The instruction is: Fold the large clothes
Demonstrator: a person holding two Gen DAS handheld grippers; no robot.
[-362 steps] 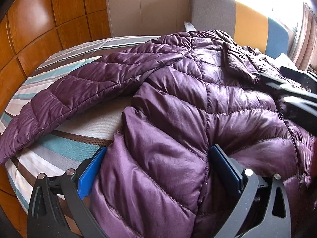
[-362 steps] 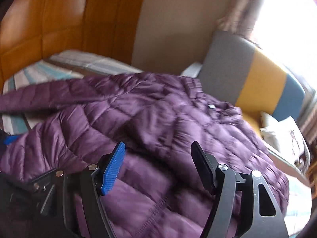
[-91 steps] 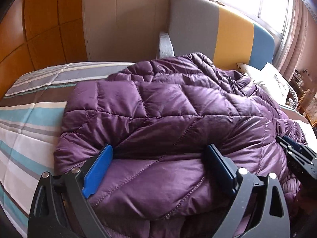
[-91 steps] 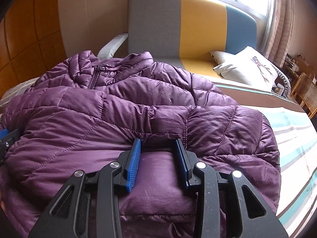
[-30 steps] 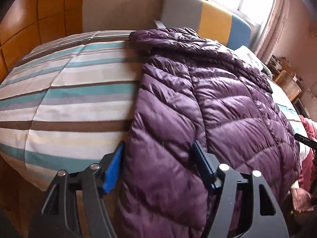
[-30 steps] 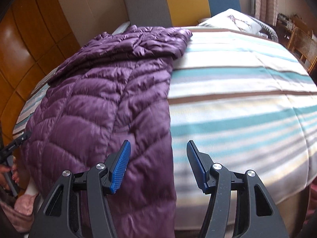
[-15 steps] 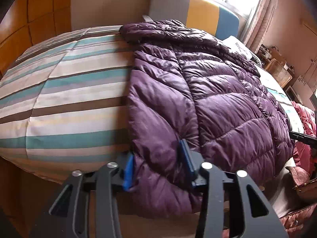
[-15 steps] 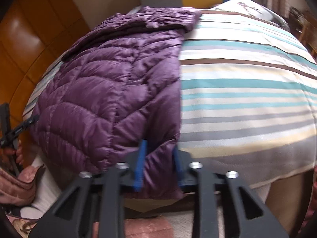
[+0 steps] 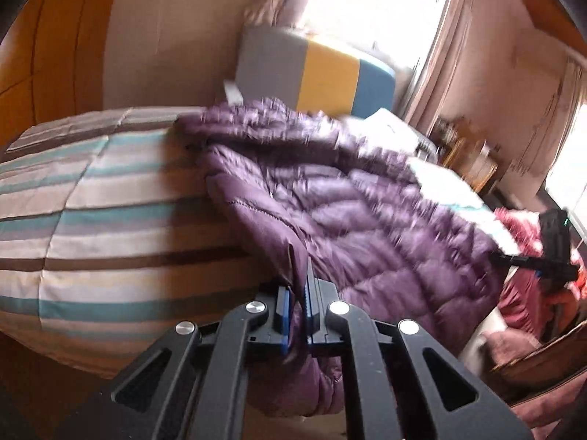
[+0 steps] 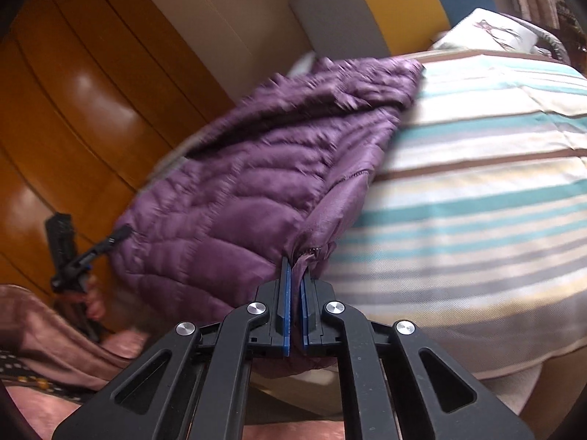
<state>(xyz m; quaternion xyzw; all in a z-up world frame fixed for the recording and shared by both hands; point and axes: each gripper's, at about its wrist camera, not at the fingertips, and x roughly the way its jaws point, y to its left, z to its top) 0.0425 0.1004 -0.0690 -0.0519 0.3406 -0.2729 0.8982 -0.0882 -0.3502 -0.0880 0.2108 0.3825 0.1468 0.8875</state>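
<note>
Left wrist view: the left hand-held gripper point(image 9: 300, 293) pinches the purple jacket's point(image 9: 348, 212) hem at the striped bed's point(image 9: 91, 220) edge; the right hand-held gripper point(image 10: 295, 286) clamps its other corner

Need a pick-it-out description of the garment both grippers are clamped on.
Find the striped bedspread on the bed. Lying along it is a purple quilted puffer jacket, its near hem pinched by the left gripper and right gripper. It is the only shiny purple thing there.
</note>
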